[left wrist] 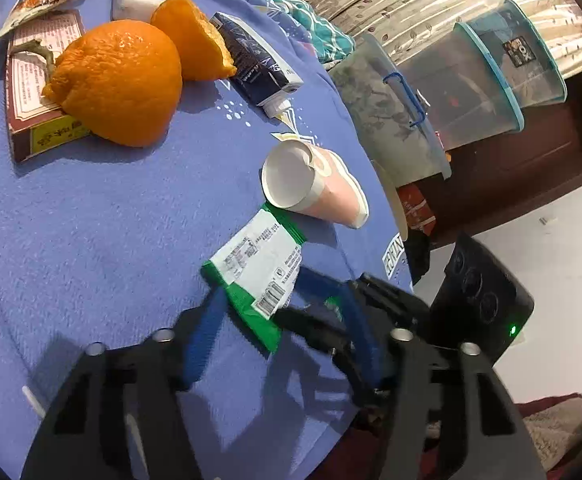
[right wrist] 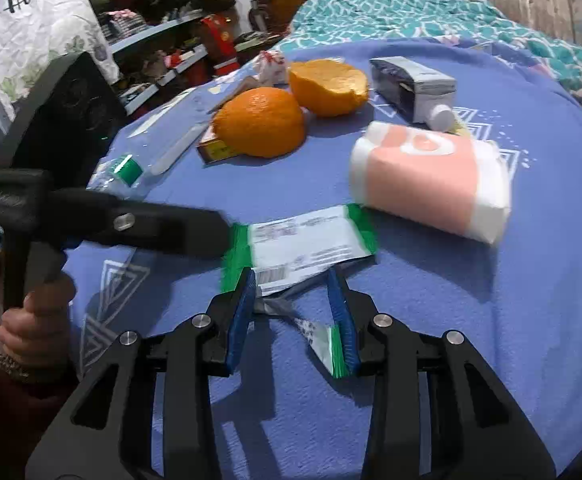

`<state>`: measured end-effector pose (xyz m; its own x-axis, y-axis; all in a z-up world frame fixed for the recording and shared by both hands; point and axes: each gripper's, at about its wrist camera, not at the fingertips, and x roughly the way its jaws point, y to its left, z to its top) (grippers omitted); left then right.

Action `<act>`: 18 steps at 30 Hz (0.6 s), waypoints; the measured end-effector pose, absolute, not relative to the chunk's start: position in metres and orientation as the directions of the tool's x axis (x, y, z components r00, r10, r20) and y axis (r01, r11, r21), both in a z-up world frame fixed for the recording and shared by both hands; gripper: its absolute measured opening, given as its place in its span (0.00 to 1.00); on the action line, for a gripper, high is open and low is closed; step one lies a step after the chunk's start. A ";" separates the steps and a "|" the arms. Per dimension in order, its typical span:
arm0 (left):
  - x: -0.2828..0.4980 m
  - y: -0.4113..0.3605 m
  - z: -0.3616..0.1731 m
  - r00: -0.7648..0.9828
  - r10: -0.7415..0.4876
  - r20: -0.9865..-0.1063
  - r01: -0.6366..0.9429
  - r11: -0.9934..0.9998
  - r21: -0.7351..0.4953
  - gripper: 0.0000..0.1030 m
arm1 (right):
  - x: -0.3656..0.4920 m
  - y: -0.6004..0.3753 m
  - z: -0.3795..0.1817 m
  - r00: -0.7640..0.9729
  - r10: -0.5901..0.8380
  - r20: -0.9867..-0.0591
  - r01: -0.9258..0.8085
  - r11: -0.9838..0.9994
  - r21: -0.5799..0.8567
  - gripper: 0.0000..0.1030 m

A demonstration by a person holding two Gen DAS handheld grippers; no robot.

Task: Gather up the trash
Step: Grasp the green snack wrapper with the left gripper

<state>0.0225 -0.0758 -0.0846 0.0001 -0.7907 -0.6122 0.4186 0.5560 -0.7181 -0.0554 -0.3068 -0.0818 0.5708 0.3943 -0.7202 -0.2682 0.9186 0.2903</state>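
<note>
flat green-and-white plastic snack wrapper (right wrist: pixel 307 240) lies on the blue fleece-covered surface (right wrist: pixel 451 320), near edge, just in front of the tipped pink-and-white paper cup (right wrist: pixel 431 184). wrapper looks very light, thin, floppy, slick film, likely to slide on the fleece or fold when pinched; best hold is probably a crimped green end or a lifted corner, not the flat middle. right tool (right wrist: pixel 293 280) has its blue pads apart, straddling the near edge of the wrapper, not pressing on it; a torn green-and-white scrap (right wrist: pixel 325 344) sits by its right pad. left tool (left wrist: pixel 257 284) comes in from the side with its blue fingers either side of the wrapper's green end (left wrist: pixel 251 312); pads seem not clamped, gap visible, but blur makes contact hard to call. the cup is light and crushable and would roll; the orange peel halves (right wrist: pixel 261 122) are soft and curved. right wrist view shows a person's hand (right wrist: pixel 35 320) on the left tool's handle, a clear plastic bottle with green cap (right wrist: pixel 127 168), shelves and the bed beyond. left wrist view instead shows clear storage bins (left wrist: pixel 471 92) on the floor past the surface edge, the cup's open mouth, a dark tube (left wrist: pixel 251 64), and a brown printed box (left wrist: pixel 39 92) under the peel.
</note>
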 end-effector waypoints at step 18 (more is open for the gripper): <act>0.027 -0.077 -0.073 0.050 -0.772 -0.634 0.445 0.585 -0.678 0.01 | -0.068 -0.364 -0.045 0.727 0.329 -0.602 -0.159 0.934 0.319 0.74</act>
<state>0.0269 -0.0767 -0.0731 0.0499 -0.7720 -0.6336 0.4452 0.5851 -0.6778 -0.0679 -0.3636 -0.0451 0.7275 0.3289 -0.6021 -0.1586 0.9345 0.3188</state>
